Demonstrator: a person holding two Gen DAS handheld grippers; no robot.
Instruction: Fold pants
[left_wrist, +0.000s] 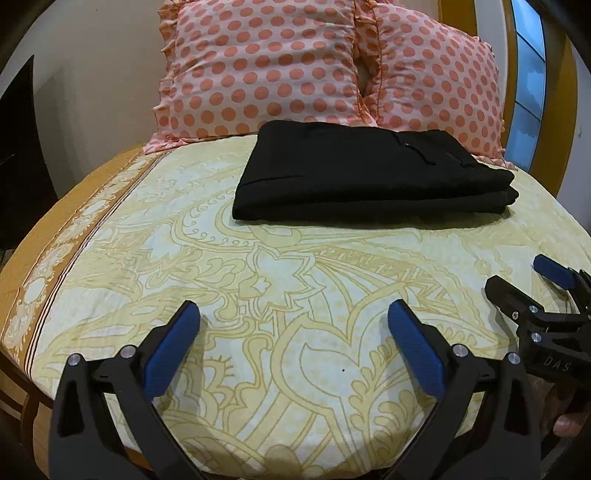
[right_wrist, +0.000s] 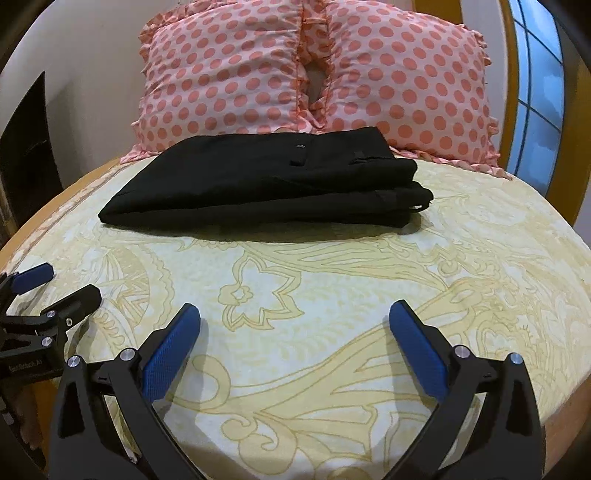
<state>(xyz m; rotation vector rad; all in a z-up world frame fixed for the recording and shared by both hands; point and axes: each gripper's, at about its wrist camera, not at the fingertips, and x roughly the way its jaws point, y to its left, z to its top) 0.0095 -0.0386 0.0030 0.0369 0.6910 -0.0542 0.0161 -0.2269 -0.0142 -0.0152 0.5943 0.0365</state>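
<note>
Black pants (left_wrist: 369, 173) lie folded in a flat stack on the bed, in front of the pillows; they also show in the right wrist view (right_wrist: 266, 184). My left gripper (left_wrist: 293, 314) is open and empty, above the sheet well short of the pants. My right gripper (right_wrist: 295, 314) is open and empty, equally short of the pants. The right gripper also shows at the right edge of the left wrist view (left_wrist: 517, 280), and the left gripper at the left edge of the right wrist view (right_wrist: 62, 284).
The bed has a yellow patterned sheet (left_wrist: 258, 277) with an orange border on the left. Two pink polka-dot pillows (left_wrist: 258, 66) (left_wrist: 436, 85) lean at the head. A window (right_wrist: 535, 92) is at the right, a dark object (left_wrist: 18, 147) at the left.
</note>
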